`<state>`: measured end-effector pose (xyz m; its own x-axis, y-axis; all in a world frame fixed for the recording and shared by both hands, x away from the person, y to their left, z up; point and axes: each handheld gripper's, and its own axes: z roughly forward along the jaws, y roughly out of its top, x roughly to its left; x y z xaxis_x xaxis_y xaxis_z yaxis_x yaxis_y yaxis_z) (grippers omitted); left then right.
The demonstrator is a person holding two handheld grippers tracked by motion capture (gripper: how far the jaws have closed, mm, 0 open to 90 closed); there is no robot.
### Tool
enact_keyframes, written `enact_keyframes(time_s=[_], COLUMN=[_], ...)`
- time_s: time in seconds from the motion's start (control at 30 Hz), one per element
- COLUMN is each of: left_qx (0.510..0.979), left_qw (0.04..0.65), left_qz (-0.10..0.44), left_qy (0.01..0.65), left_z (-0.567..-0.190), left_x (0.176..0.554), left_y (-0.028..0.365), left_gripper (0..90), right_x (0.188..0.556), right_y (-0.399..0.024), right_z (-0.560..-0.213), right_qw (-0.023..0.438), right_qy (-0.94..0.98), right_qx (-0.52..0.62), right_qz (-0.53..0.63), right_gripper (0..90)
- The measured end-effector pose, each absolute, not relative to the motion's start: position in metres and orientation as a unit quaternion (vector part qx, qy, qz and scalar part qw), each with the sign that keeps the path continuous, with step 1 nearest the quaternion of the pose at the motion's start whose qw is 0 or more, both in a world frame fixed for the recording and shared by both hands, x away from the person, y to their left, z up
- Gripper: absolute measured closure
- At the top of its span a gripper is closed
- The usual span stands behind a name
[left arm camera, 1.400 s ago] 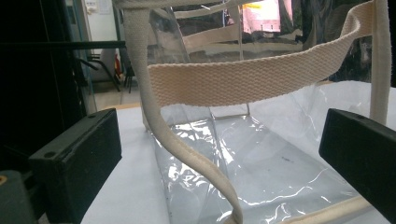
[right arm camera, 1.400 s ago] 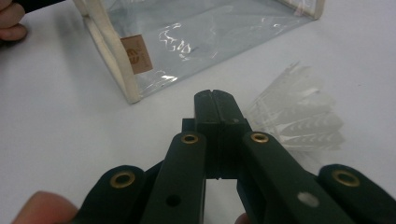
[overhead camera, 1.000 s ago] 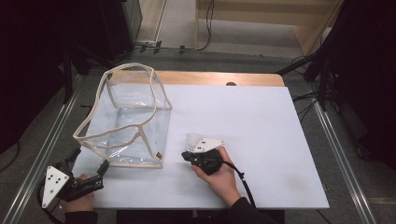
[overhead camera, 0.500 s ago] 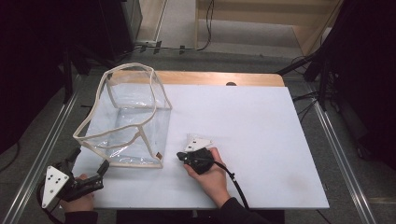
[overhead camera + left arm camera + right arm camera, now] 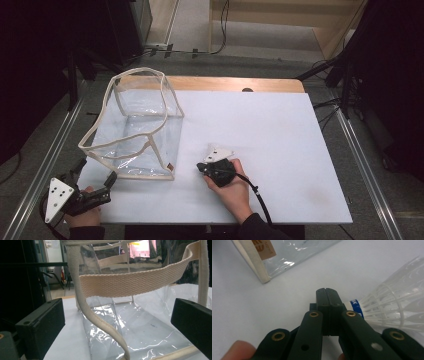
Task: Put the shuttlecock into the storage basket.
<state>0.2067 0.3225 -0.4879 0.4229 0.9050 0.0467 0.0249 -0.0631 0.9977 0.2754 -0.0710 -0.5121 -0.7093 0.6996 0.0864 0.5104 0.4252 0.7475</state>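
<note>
A clear plastic bag (image 5: 137, 132) with cream webbing trim stands open at the table's left; its strap (image 5: 130, 282) crosses the left gripper view. My left gripper (image 5: 95, 172) is open at the bag's near left corner, its black jaws wide apart on either side of the strap and front wall, touching neither. My right gripper (image 5: 325, 293) is shut, jaws pressed together with nothing between them. A white feathered shuttlecock (image 5: 394, 307) with a blue band lies against the right jaw's outer side, its cork hidden behind the jaw. From above, the right gripper (image 5: 202, 167) sits right of the bag's near corner.
The white table sheet (image 5: 260, 125) spreads wide to the right and behind the right hand. A wooden strip (image 5: 235, 84) runs along the far edge. A brown label (image 5: 263, 248) marks the bag's near corner. Metal rails (image 5: 360, 165) flank the table.
The right hand and its gripper have shifted slightly left toward the bag's near corner. The left gripper and the bag have stayed put.
</note>
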Motion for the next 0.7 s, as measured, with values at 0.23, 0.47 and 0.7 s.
enact_keyframes(time_s=[0.23, 0.47, 0.7], left_qx=[0.62, 0.62, 0.62], left_qw=[0.572, 0.572, 0.572], left_qz=[0.384, 0.384, 0.384], left_qy=[0.375, 0.375, 0.375], left_z=[-0.488, -0.488, -0.488], left_x=[0.207, 0.207, 0.207], left_y=[0.323, 0.323, 0.323], left_gripper=[0.0, 0.0, 0.0], right_x=[0.275, 0.275, 0.275], right_y=[-0.082, -0.09, -0.101], right_z=[-0.513, -0.514, -0.515], right_qw=[0.125, 0.128, 0.133], right_qy=[0.835, 0.833, 0.828], right_qx=[0.366, 0.372, 0.382], right_qz=[0.391, 0.389, 0.388], right_gripper=[87.9, 87.9, 87.9])
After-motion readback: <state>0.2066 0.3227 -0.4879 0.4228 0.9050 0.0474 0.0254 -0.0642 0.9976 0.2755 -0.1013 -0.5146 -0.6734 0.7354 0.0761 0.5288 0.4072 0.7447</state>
